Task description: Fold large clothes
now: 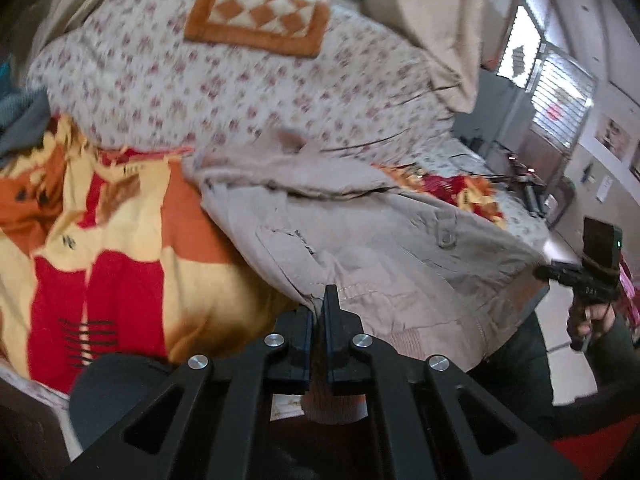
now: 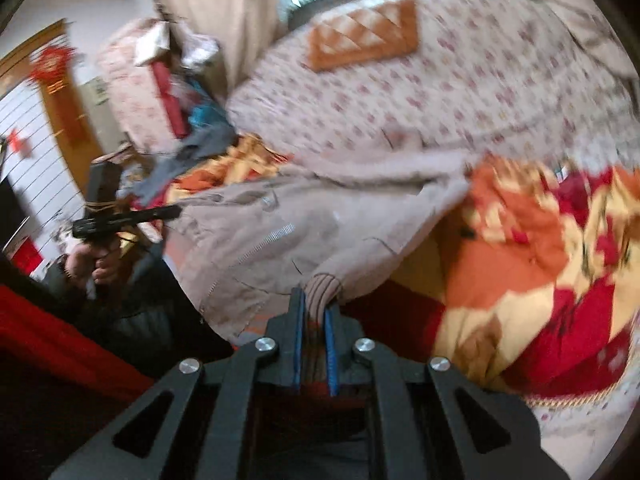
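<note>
A large beige jacket (image 1: 384,236) lies spread across the bed, over a red, orange and yellow blanket (image 1: 120,260). My left gripper (image 1: 319,308) is shut on the jacket's near hem. In the right wrist view the jacket (image 2: 304,216) shows a zip and a ribbed cuff (image 2: 322,288). My right gripper (image 2: 314,312) is shut on that ribbed cuff at the jacket's other near corner. Each gripper shows in the other's view, the right one (image 1: 560,272) at the far right, the left one (image 2: 160,213) at the left, both held at the jacket's edge.
A floral bedsheet (image 1: 240,92) covers the bed, with an orange and white checked cushion (image 1: 260,16) at the back. Grey and blue clothes (image 2: 200,140) are piled at the bed's left end. Beige curtains (image 1: 432,20) hang behind. The blanket (image 2: 540,260) fills the right side.
</note>
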Demonstrator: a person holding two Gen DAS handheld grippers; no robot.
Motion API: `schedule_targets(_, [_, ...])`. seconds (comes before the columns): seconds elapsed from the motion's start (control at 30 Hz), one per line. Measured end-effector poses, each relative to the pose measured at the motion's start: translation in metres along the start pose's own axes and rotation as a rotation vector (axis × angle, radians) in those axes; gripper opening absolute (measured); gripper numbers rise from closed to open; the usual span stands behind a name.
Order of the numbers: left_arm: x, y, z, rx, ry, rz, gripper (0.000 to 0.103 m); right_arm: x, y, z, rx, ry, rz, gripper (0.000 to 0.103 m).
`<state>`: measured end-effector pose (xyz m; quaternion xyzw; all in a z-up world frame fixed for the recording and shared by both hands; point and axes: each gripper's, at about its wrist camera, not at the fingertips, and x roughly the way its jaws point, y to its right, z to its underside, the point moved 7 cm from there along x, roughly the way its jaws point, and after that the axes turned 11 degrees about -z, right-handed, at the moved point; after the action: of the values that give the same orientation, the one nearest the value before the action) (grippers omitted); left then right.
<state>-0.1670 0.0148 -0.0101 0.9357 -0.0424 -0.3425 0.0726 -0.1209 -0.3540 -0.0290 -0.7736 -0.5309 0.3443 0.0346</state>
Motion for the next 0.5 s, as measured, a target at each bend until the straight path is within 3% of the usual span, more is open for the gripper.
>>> schedule_targets(0.13, [-0.038,0.003,0.000,0.027,0.018,0.012,0.000,-0.031,-0.050,-0.019,-0.113,0.051,-0.048,0.008])
schedule_targets(0.3, [-0.066,0.005,-0.015,0.026,0.056,0.025,0.000,-0.063,-0.079,-0.043,-0.184,0.107,-0.032,0.008])
schedule_targets(0.4, [-0.053,0.002,-0.037,0.009,0.056,-0.014,0.000,-0.073,-0.059,-0.069,-0.133,0.140,0.039,0.008])
schedule_targets(0.5, [-0.018,-0.009,-0.070,-0.039,0.031,-0.050,0.000,-0.063,-0.015,-0.108,-0.024,0.166,0.122,0.008])
